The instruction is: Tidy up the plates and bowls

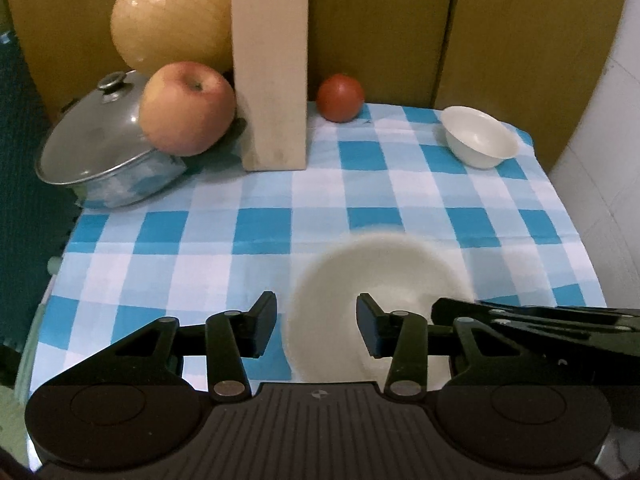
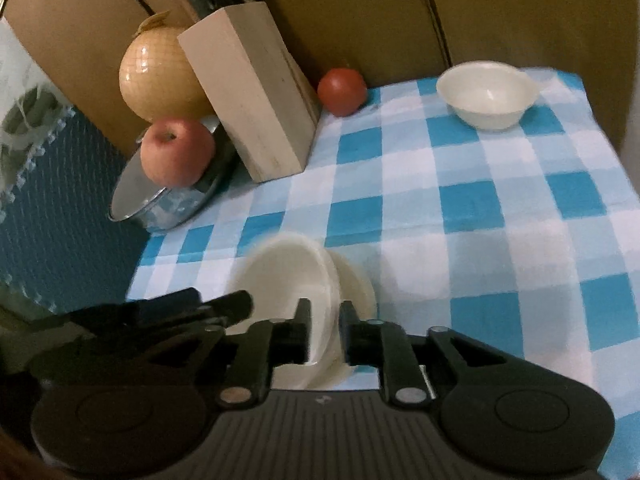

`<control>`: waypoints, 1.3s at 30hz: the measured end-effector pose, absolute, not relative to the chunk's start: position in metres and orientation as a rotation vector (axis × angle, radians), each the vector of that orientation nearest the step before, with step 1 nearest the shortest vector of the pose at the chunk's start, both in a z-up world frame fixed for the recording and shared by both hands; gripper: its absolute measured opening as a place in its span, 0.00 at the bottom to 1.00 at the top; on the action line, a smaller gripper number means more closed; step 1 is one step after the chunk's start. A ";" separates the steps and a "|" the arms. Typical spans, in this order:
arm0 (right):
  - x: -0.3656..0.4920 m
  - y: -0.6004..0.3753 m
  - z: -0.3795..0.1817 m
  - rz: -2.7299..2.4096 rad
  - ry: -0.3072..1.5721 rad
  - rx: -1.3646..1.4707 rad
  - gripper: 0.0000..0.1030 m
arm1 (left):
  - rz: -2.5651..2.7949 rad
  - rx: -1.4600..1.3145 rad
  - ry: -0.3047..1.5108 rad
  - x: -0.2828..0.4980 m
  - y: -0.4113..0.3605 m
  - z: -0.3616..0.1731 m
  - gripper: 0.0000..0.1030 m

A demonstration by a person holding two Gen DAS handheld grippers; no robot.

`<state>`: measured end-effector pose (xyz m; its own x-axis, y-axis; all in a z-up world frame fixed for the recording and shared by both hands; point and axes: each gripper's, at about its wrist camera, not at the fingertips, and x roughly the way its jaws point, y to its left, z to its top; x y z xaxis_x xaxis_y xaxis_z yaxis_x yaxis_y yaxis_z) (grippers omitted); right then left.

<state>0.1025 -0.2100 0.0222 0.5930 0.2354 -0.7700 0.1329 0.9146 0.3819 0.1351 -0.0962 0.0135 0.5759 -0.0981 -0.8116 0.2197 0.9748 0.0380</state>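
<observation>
A white bowl, blurred by motion, is just ahead of my left gripper, which is open with its jaws on either side of the bowl's near left rim. In the right wrist view my right gripper is shut on that bowl's rim; the bowl is tilted and seems to hold a second white dish nested against it. The other gripper shows as a dark shape at the right of the left wrist view. A second small white bowl sits at the far right corner of the checked cloth, also in the right wrist view.
A wooden knife block stands at the back centre. A lidded steel pot with an apple on it sits back left, a netted pomelo behind. A tomato lies by the cardboard wall. The blue checked cloth covers the table.
</observation>
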 end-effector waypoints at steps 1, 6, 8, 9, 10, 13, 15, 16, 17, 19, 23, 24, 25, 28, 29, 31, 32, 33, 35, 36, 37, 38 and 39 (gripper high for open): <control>0.102 -0.210 0.022 0.057 0.935 0.417 0.22 | -0.186 0.139 0.937 0.135 -0.095 0.014 0.53; 0.102 -0.214 0.025 0.054 0.918 0.424 0.23 | -0.182 0.140 0.927 0.136 -0.094 0.014 0.55; 0.101 -0.217 0.026 0.042 0.911 0.426 0.23 | -0.183 0.139 0.925 0.136 -0.095 0.014 0.57; 0.101 -0.219 0.026 0.038 0.910 0.433 0.23 | -0.183 0.139 0.923 0.136 -0.095 0.015 0.57; 0.102 -0.222 0.026 0.031 0.908 0.440 0.23 | -0.184 0.138 0.921 0.137 -0.095 0.015 0.58; 0.103 -0.230 0.027 0.014 0.898 0.459 0.23 | -0.187 0.133 0.915 0.138 -0.096 0.017 0.59; 0.103 -0.235 0.028 0.003 0.893 0.474 0.23 | -0.189 0.131 0.912 0.140 -0.098 0.018 0.59; 0.104 -0.238 0.028 -0.006 0.889 0.478 0.23 | -0.192 0.131 0.910 0.141 -0.100 0.019 0.59; 0.104 -0.241 0.028 -0.014 0.885 0.482 0.23 | -0.196 0.131 0.908 0.143 -0.102 0.020 0.59; 0.105 -0.249 0.028 -0.032 0.876 0.494 0.23 | -0.200 0.128 0.902 0.146 -0.105 0.022 0.60; 0.109 -0.268 0.029 -0.079 0.856 0.527 0.23 | -0.208 0.130 0.891 0.154 -0.114 0.026 0.62; 0.109 -0.273 0.029 -0.092 0.849 0.534 0.23 | -0.212 0.134 0.889 0.156 -0.118 0.026 0.62; 0.110 -0.278 0.029 -0.104 0.844 0.539 0.23 | -0.214 0.138 0.887 0.158 -0.122 0.027 0.62; 0.112 -0.296 0.031 -0.150 0.821 0.561 0.23 | -0.226 0.154 0.883 0.165 -0.135 0.026 0.63; 0.113 -0.302 0.032 -0.165 0.813 0.567 0.23 | -0.228 0.157 0.883 0.168 -0.140 0.025 0.63; 0.115 -0.313 0.033 -0.198 0.798 0.574 0.23 | -0.238 0.156 0.886 0.173 -0.150 0.024 0.63; 0.116 -0.318 0.033 -0.209 0.792 0.580 0.23 | -0.242 0.158 0.888 0.176 -0.154 0.023 0.63; 0.117 -0.322 0.033 -0.218 0.787 0.587 0.23 | -0.246 0.160 0.889 0.178 -0.158 0.022 0.63; 0.119 -0.330 0.033 -0.231 0.778 0.600 0.23 | -0.253 0.165 0.888 0.183 -0.166 0.023 0.63; 0.121 -0.333 0.033 -0.238 0.774 0.606 0.23 | -0.257 0.167 0.886 0.185 -0.170 0.023 0.63; 0.123 -0.336 0.033 -0.245 0.771 0.612 0.23 | -0.260 0.169 0.883 0.187 -0.173 0.024 0.63; 0.124 -0.339 0.032 -0.249 0.770 0.617 0.23 | -0.261 0.171 0.880 0.189 -0.176 0.024 0.64; 0.126 -0.342 0.032 -0.253 0.770 0.622 0.23 | -0.263 0.172 0.878 0.191 -0.180 0.025 0.64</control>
